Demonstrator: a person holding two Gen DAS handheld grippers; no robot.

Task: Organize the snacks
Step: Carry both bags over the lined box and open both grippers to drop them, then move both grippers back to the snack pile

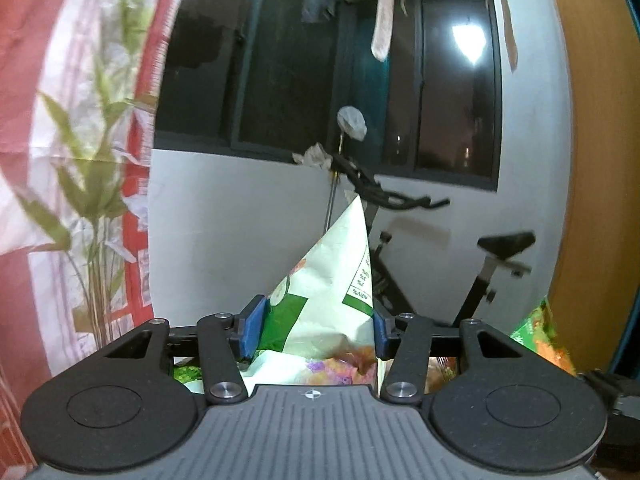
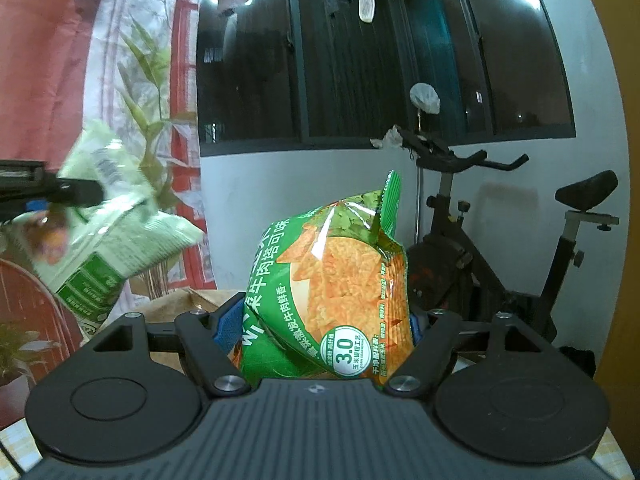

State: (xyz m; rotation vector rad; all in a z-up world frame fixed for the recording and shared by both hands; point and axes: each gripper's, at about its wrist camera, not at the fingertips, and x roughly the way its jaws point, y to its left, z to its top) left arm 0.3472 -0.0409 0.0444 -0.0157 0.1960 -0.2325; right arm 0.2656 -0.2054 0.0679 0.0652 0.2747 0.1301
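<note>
- Left gripper (image 1: 318, 330): blue pads (image 1: 253, 326) clamp a white-and-green snack bag (image 1: 332, 280). Jaws stand at a middling width, and the film is pinched and crumpled between them.
- That bag rises ahead of the left jaws to a pointed corner and leans slightly right. Its long axis runs up and away from the pads. The lower part folds down under the fingers.
- Right gripper (image 2: 320, 326): jaws set wide and closed on a green tortilla-chip bag (image 2: 340, 280), with the pads pressed into both of its sides.
- The chip bag stands upright between the right jaws with its sealed top edge uppermost. Its long axis is near vertical and its printed face is turned toward the camera.
- From the right wrist view, the white-and-green bag hangs well left of the chip bag, tilted and blurred.
- Handling, my judgement: both bags are light, air-filled and soft, with glossy film that can slip. The chips inside are brittle, so a hard squeeze would crush them. The best hold is across the puffed middle or on the flat seal.
- An exercise bike (image 2: 500, 248) stands ahead, beyond both bags.
</note>
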